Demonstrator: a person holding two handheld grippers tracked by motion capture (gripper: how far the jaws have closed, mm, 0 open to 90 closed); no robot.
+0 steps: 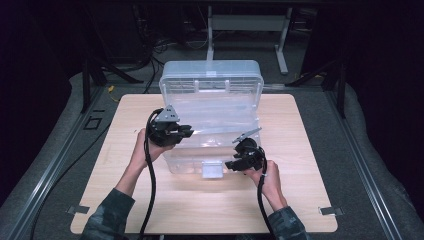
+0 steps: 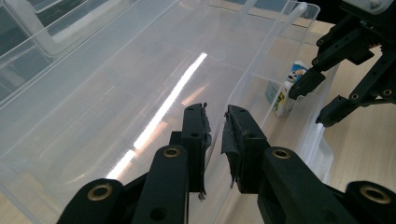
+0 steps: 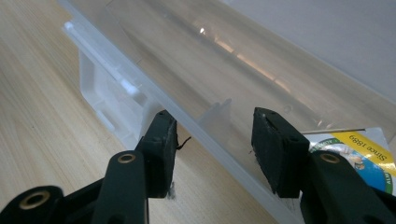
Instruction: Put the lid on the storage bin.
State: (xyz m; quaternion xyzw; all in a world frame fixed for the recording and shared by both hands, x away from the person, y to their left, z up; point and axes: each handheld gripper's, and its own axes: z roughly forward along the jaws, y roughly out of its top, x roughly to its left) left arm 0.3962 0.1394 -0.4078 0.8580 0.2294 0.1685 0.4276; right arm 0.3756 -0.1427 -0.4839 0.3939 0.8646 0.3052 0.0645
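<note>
Both tongs work at the clear box [image 1: 212, 112] in the middle of the table [image 1: 300, 200], lid [image 1: 210, 75] standing open behind. My left tongs [image 1: 186, 132] look nearly clenched over the box's inside, nothing between them. My right tongs [image 1: 233, 165] straddle the near rim, half open, not pinching it. Carton [image 2: 286, 95] stands inside, by the near wall. Best: steady the rim, then reach in slowly.
</note>
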